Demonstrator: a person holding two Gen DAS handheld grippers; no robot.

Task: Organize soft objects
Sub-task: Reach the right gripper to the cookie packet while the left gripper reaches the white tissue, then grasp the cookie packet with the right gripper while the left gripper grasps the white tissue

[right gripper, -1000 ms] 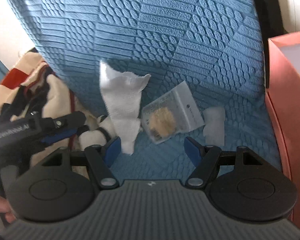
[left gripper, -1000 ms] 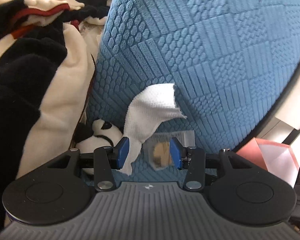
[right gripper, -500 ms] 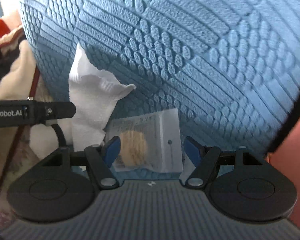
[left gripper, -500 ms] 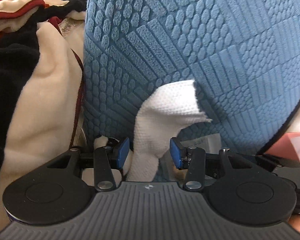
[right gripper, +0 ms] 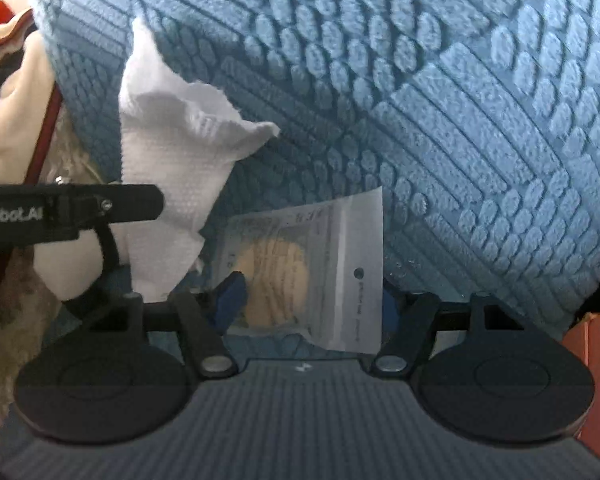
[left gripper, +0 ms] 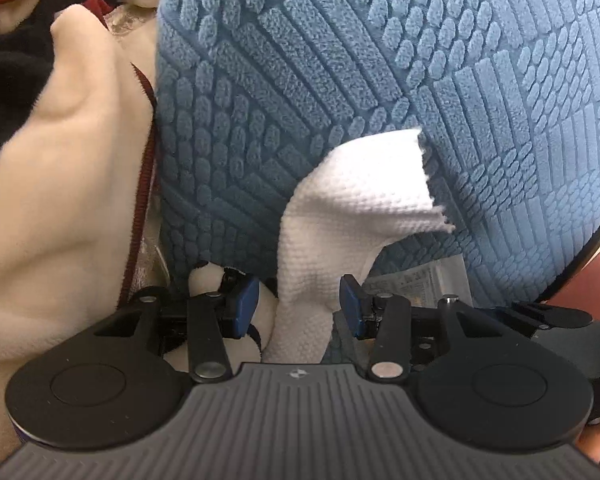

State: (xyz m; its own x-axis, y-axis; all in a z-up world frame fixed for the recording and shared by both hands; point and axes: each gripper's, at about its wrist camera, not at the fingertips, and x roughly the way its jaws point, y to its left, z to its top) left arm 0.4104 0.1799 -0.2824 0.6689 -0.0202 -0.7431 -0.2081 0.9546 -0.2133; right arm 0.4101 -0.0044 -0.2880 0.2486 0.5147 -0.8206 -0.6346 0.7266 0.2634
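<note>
While my left gripper (left gripper: 299, 312) straddles the white cloth (left gripper: 356, 200), unpinched, my right gripper's (right gripper: 308, 300) jaws have been closing around the clear packet (right gripper: 320, 272).
Both lie on the blue cushion (right gripper: 420, 100); packet print is illegible, its right pad hidden; the left finger reads "Robot.AI".

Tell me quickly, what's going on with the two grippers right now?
Both are reaching low against the blue cushion. The left gripper straddles the white paper towel with its jaws open, not yet pinching it. The right gripper brackets the clear packet lying at the cushion's base; its jaws have just been closing, but a grip isn't clear yet.
</note>
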